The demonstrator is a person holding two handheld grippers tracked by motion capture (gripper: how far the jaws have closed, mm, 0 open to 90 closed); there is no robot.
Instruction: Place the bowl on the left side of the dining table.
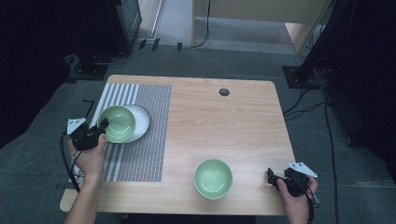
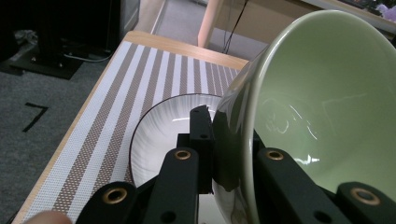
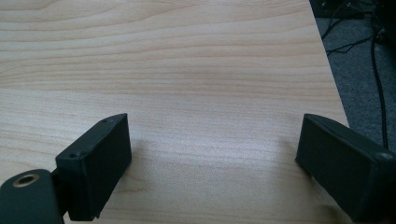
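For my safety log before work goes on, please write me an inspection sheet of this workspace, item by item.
Surface: light wooden table, a striped woven placemat on its left part.
Job's things: pale green ceramic bowl tilted over a white shallow plate on the placemat; second green bowl upright on bare wood near the front edge.
Clutter: nothing seen.
Grippers: left tongs shut on the tilted bowl's rim; right tongs open, holding nothing, at the front right corner.
Cables: black cables on the floor right of the table.
Surroundings: grey carpet, dark stands behind.
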